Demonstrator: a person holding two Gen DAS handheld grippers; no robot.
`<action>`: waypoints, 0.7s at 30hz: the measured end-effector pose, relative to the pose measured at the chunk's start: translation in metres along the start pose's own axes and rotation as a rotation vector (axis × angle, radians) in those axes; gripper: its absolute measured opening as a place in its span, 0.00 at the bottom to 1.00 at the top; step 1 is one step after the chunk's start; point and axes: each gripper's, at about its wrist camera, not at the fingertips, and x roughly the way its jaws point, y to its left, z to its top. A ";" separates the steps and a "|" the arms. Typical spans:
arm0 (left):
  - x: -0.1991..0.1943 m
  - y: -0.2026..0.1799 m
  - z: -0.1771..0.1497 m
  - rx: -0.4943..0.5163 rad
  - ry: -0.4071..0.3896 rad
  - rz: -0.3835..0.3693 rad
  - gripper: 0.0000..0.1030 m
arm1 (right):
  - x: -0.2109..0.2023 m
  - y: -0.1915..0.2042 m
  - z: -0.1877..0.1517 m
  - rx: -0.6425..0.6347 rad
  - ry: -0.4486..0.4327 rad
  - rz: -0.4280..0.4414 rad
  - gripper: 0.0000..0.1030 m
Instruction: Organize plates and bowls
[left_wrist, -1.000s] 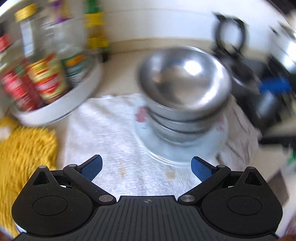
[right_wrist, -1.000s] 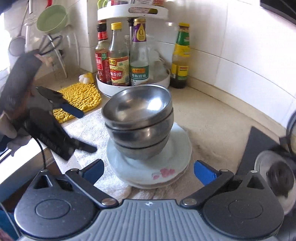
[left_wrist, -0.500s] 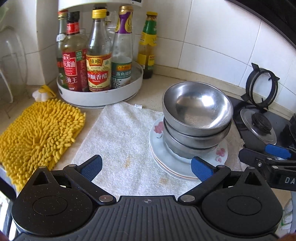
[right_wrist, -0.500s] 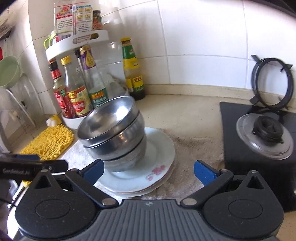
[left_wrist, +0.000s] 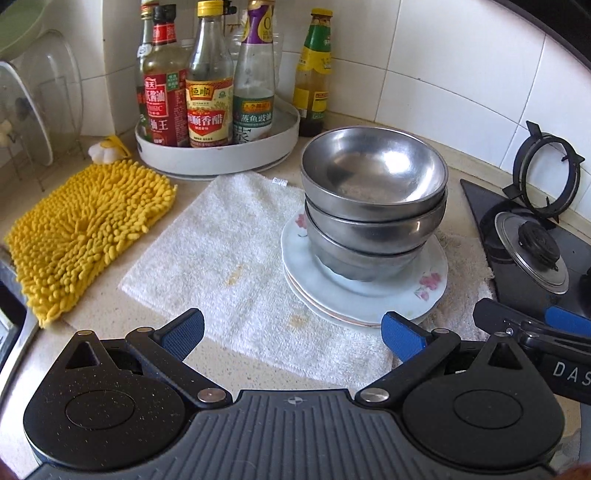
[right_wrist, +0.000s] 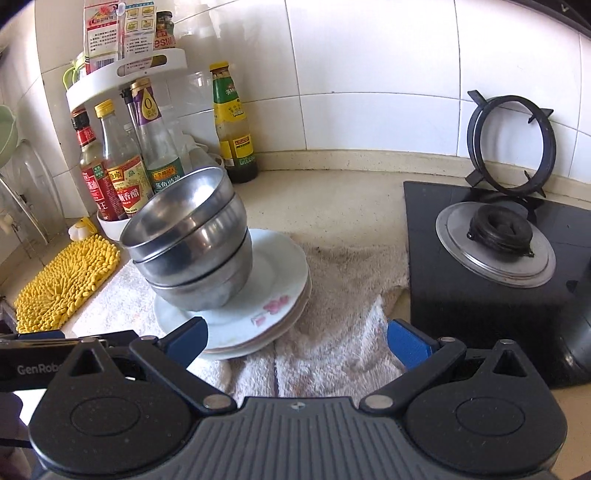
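Three steel bowls (left_wrist: 373, 206) sit nested upright, mouths up, in one stack. The stack stands on a pile of white plates (left_wrist: 424, 291) with pink flower prints, which rests on a white towel (left_wrist: 221, 258) on the bench.

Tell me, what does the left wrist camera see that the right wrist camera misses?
Only the left wrist view looks down into the top steel bowl and shows the clear towel area left of the plates. Only the right wrist view shows the rack's upper shelf with packets. Both share the stacked bowls on white plates, the yellow mop pad, sauce bottles and stove burner.
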 end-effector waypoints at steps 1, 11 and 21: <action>-0.001 -0.002 -0.001 -0.004 -0.002 0.013 1.00 | -0.001 -0.001 -0.001 0.003 0.000 -0.005 1.00; -0.015 -0.007 -0.012 -0.025 -0.014 0.048 0.95 | -0.004 -0.005 -0.006 0.010 0.005 0.011 1.00; -0.023 -0.011 -0.016 -0.019 -0.021 0.062 0.95 | -0.011 -0.007 -0.009 0.004 0.001 0.026 1.00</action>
